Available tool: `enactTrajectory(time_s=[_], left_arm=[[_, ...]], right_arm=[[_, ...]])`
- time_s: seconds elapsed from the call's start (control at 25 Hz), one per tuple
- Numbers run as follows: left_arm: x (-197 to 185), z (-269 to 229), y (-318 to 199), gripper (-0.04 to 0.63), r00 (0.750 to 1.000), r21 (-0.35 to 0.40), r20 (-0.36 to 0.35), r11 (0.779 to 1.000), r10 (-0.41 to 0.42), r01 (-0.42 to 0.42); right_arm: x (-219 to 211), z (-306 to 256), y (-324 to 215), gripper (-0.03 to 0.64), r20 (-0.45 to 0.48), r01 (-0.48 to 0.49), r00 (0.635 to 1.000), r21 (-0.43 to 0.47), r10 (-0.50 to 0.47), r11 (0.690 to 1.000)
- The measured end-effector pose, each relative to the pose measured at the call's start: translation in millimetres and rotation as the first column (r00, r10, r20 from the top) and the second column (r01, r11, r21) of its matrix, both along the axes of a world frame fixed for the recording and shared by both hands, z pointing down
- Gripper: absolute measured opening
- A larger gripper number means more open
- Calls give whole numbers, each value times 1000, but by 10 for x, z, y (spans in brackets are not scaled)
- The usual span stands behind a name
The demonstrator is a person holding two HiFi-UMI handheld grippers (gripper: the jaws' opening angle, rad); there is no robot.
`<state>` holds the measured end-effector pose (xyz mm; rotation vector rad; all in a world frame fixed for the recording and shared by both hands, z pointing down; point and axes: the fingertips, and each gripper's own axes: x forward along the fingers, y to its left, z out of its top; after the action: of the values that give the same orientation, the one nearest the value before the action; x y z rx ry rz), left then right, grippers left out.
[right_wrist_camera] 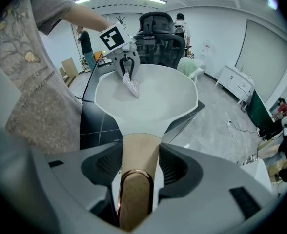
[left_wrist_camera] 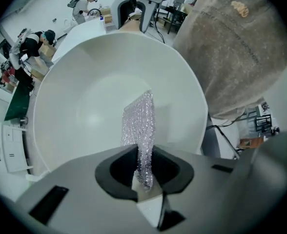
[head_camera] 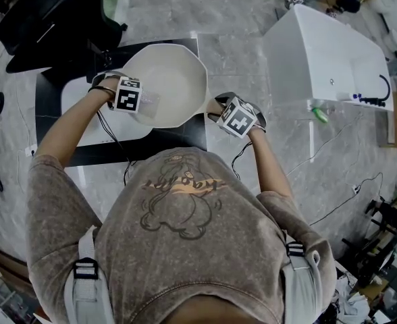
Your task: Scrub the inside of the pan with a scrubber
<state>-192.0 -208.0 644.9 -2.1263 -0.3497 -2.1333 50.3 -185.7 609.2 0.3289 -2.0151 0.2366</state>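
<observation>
A white pan (head_camera: pixel 168 79) with a tan handle (right_wrist_camera: pixel 139 169) is held up over the black table. My right gripper (right_wrist_camera: pixel 139 165) is shut on that handle, its jaws pressed against both sides. My left gripper (left_wrist_camera: pixel 143 172) is shut on a silvery mesh scrubber (left_wrist_camera: pixel 139 123), which hangs inside the pan (left_wrist_camera: pixel 94 106) against its white inner wall. In the right gripper view the left gripper (right_wrist_camera: pixel 125 67) reaches over the pan's (right_wrist_camera: pixel 153 99) far rim with the scrubber (right_wrist_camera: pixel 132 86) touching the inside. In the head view the left gripper (head_camera: pixel 144 103) is at the pan's left rim, the right gripper (head_camera: pixel 219 110) at its right.
The black table (head_camera: pixel 185 137) carries a white mat (head_camera: pixel 77 100). A black office chair (head_camera: pixel 50 19) stands at the far left, a white cabinet (head_camera: pixel 327 59) at the right. Cables run across the grey floor (head_camera: pixel 320 174). People work in the background (left_wrist_camera: pixel 36 40).
</observation>
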Motion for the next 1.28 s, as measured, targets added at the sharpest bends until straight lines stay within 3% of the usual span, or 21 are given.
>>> enactTrajectory(time_s=[0.16,0.4,0.56,0.76,0.88,1.0,1.12,1.28], left_arm=[[-5,29,-313,75,998,119,-5,991,65,-64],[183,77,-719,75,990,308,-42,945,132,-113],[440,2,-985,75,984,423,-118,903,133,-72],[784,-125,-1179,75,971,509,-213,861,113,11],[879,-176,-1192,75,966,508,-241,860,89,47],[886,-211,-1177,75,953,460,-304,874,-8,154],[863,-235,-1138,75,921,394,-370,877,-124,276],[829,-275,-1047,75,869,306,-427,864,-251,400]], right_arm=[[1,9,-12,242,1,7,1000,7,-7,1000],[4,-1,7,242,4,8,1000,9,-8,1000],[-22,-4,11,242,14,2,1000,9,-2,1000],[-16,13,8,244,9,1,1000,7,-2,1000],[3,-5,17,245,2,-1,1000,4,1,1000],[5,-23,24,249,-4,-6,1000,21,6,1000],[6,-62,13,245,-1,-7,1000,52,8,999],[-11,-260,-4,231,12,1,1000,91,-2,996]])
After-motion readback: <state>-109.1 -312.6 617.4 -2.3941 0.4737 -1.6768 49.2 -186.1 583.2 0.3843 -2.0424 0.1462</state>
